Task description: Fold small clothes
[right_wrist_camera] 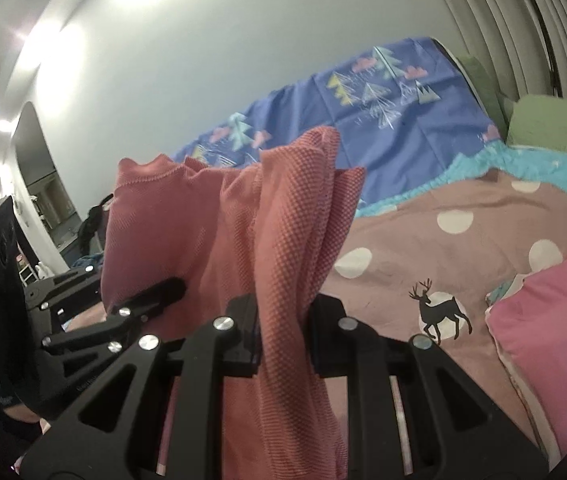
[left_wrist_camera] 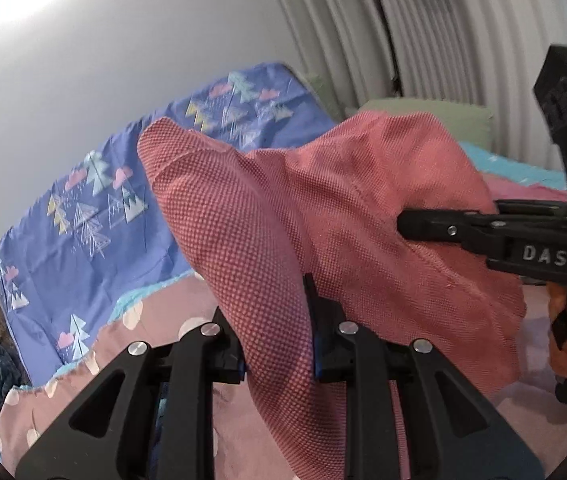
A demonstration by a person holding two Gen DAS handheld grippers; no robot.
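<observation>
A small coral-pink waffle-knit garment (left_wrist_camera: 323, 208) hangs in the air above the bed, held up between both grippers. My left gripper (left_wrist_camera: 277, 340) is shut on one bunched edge of it, the cloth passing between its fingers. In the left wrist view my right gripper (left_wrist_camera: 407, 226) comes in from the right and pinches the other side. In the right wrist view the garment (right_wrist_camera: 283, 220) rises between the fingers of my right gripper (right_wrist_camera: 283, 332), which is shut on it. My left gripper (right_wrist_camera: 177, 286) grips the cloth at the left there.
Below lies a bed with a dusty-pink cover (right_wrist_camera: 443, 272) with white dots and a deer print. A blue sheet (left_wrist_camera: 83, 208) with tree prints runs along the white wall. Green pillows (right_wrist_camera: 555, 128) lie near the curtain. A folded pink cloth (right_wrist_camera: 555, 340) rests at right.
</observation>
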